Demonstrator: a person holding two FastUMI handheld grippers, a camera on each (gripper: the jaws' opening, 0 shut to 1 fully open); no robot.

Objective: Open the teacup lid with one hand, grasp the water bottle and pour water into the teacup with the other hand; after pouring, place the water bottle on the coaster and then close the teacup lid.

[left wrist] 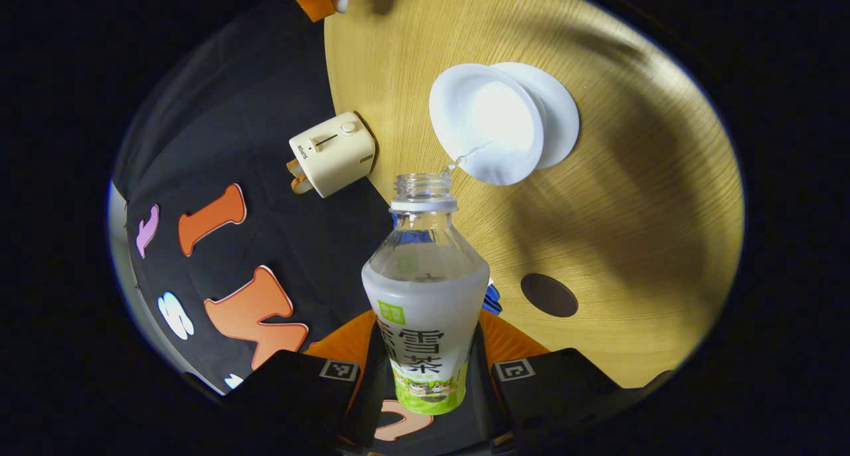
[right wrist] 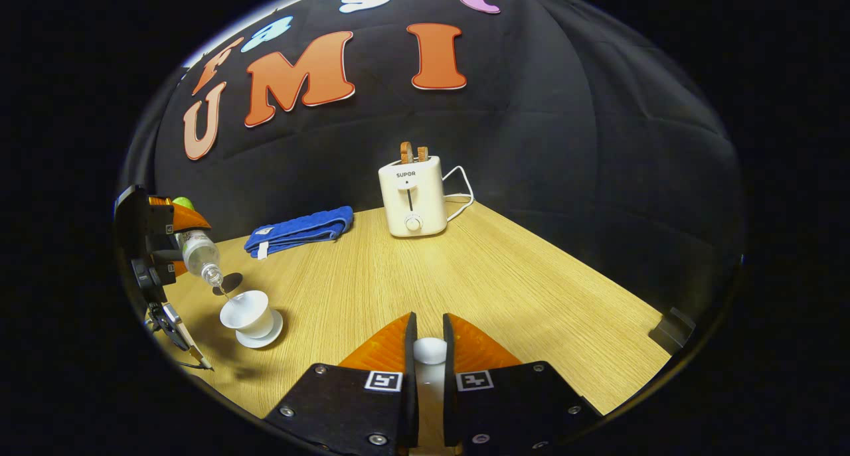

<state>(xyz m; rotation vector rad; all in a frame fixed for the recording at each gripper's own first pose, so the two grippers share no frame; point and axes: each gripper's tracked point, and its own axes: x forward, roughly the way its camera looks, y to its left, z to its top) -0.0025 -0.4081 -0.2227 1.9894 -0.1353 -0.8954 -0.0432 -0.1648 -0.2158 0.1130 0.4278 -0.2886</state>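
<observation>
Clear water bottle (left wrist: 425, 297), clamped in the left gripper (left wrist: 425, 370), is tipping a thin stream into one white teacup (left wrist: 487, 121) at twelve o'clock; the right gripper (right wrist: 429, 360) is pinching one white lid (right wrist: 429, 350).

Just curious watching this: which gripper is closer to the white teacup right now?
Left. The left gripper tips the water bottle just above the teacup; the right gripper holds the lid well away across the table.
</observation>
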